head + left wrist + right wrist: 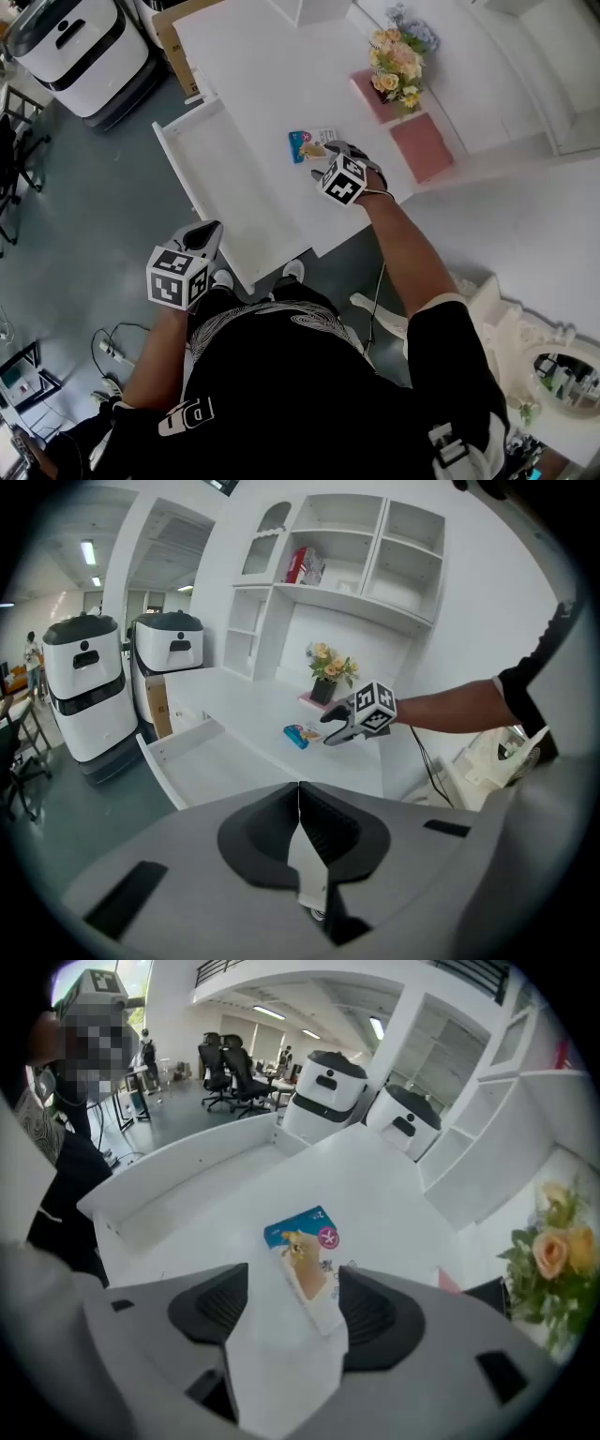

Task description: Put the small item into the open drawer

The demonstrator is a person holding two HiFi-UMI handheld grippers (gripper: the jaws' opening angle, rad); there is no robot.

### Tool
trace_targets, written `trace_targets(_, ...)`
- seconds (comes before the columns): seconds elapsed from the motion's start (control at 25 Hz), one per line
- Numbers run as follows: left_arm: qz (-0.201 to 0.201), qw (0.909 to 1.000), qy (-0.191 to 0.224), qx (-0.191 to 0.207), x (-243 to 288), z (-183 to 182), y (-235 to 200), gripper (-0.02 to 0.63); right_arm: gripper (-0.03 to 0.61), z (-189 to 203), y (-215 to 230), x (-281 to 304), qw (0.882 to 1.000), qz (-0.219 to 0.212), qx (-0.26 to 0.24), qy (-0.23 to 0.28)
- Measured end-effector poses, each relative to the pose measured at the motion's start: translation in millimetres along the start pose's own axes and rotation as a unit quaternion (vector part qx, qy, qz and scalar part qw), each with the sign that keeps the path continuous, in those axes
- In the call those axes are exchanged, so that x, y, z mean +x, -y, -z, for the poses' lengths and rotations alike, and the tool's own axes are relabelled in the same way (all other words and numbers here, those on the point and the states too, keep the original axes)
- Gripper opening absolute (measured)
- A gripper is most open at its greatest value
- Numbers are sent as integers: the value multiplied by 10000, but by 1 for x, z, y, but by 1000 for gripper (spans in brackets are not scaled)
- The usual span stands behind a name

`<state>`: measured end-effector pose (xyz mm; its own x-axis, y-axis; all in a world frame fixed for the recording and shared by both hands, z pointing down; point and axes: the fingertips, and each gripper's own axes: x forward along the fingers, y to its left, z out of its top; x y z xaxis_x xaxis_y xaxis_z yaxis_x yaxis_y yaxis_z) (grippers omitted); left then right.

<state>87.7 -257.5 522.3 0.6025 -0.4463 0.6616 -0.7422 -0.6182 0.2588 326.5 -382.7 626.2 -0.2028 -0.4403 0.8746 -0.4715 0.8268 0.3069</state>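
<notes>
**Packet on the desk between open right jaws; left jaws shut**

Head view: a small flat packet [312, 143], blue at one end and pale at the other, lies on the smooth white desk [272, 75], just beside the open drawer [230, 178]. The drawer is a shallow white tray with thin raised walls. The right gripper [326, 159] sits at the packet's near edge, and its marker cube covers most of the jaws. The left gripper [206, 236] hangs low, off the drawer's front corner. A bunch of pale flowers [398, 56] stands by a pink rectangular mat [422, 145]. A rounded white-and-black machine [75, 47] is cut off at the top left.

Left gripper view: the left gripper [299, 794] has its ribbed dark pads pressed together along one seam, with nothing between them. Beyond them are the drawer [211, 761], the packet [300, 734] and the right gripper [336, 728] beside it. White shelving [347, 555] rises behind the desk, and the things on its shelves are too small to name.

Right gripper view: the right gripper [295, 1283] has its jaws spread. The packet [305, 1241] lies flat on the desk [375, 1185], and its pale, glossy near end reaches in between the pads. Its print is blurred. The drawer [159, 1171] lies to the left.
</notes>
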Motion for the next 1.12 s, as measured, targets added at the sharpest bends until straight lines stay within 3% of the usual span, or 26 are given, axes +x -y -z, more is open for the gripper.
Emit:
trace_targets(0.2,-140,9999,-44,-84,0,3,0,15,333,-5,15,23,9956,-327,-845,-239)
trace_targets(0.44,-278,9995,-84,-136,-1,5,-2,15,375,-9,19,42,9813,-772,-1696,-486)
trace_targets(0.64,-340,9991,-166,-200,-3,12,-5,15,437,-10,19,57,9743,-1233,-1773,-640)
trace_targets(1.12,-487,9978,-95,-442,-18,25,-18,15,440,-2,18,73,9597,-1808,-1789,-1195)
